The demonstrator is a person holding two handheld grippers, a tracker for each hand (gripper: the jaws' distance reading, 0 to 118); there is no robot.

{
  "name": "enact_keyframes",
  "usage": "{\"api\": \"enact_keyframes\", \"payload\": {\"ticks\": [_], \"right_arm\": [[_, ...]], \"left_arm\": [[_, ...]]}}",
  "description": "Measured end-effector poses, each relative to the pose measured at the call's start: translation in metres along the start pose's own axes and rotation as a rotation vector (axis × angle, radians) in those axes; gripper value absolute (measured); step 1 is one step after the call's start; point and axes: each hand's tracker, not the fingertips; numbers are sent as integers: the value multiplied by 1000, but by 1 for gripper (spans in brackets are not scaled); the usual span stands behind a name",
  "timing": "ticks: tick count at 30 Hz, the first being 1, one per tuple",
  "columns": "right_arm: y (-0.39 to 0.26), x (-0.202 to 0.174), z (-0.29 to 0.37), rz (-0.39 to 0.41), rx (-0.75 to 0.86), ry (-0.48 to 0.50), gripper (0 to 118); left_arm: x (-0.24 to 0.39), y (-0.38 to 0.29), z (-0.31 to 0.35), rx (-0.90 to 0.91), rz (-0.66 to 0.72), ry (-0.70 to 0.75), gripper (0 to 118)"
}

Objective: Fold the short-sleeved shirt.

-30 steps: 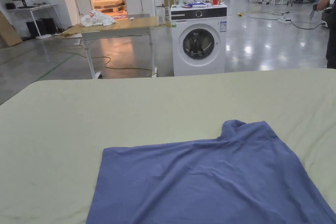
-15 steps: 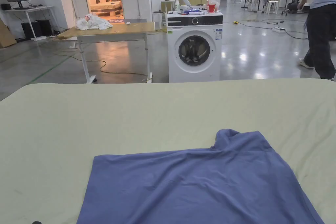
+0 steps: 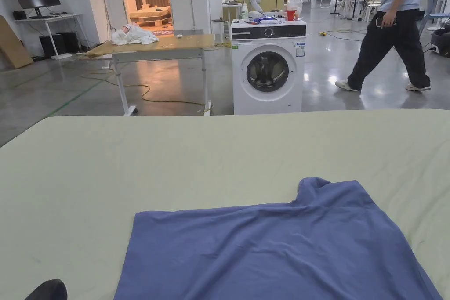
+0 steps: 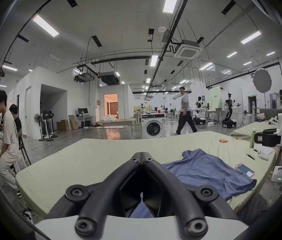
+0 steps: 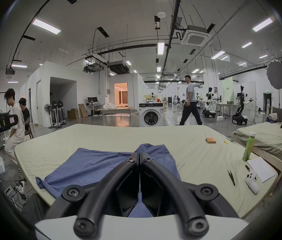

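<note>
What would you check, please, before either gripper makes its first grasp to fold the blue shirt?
1. Blue short-sleeved shirt lies spread on the green mattress: ok, though it is wrinkled.
2. One sleeve hangs at the mattress's near edge: not ok, bring it back first.
3. Left gripper open for a grasp: not ok, its jaws are shut and hold nothing.
4. Right gripper open for a grasp: not ok, shut and holding nothing.
5. Phone lies at the shirt's edge: cannot tell whether it rests on the fabric.
6. Green bottle and tweezers stand apart from the shirt: ok.
</note>
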Motion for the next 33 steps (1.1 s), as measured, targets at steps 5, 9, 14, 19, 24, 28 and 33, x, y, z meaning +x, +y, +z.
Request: {"api": "enact_keyframes", "payload": {"ticks": [5, 9, 14, 19, 24, 28, 33], "right_arm": [[-4, 4, -2, -34, -7, -1, 0], [-10, 4, -3, -47, -34, -5, 0], [-21, 8, -6, -110, -87, 13, 0], [-32, 9, -5, -117, -124, 15, 0], [-37, 18, 0, -117, -147, 4, 0], [-40, 29, 9, -132, -160, -49, 0], [-50, 46, 24, -157, -183, -123, 0]], "left_arm": [[-6, -12, -4, -59, 22, 9, 0], [-21, -21, -16, -182, 114, 13, 20], [-54, -88, -30, -438, 155, 42, 74], [-75, -150, -45, -633, 234, 22, 74], [-77, -175, -67, -712, 280, -23, 69], [-73, -181, -87, -737, 255, -42, 37], [-61, -185, -98, -782, 216, -94, 5]]}}
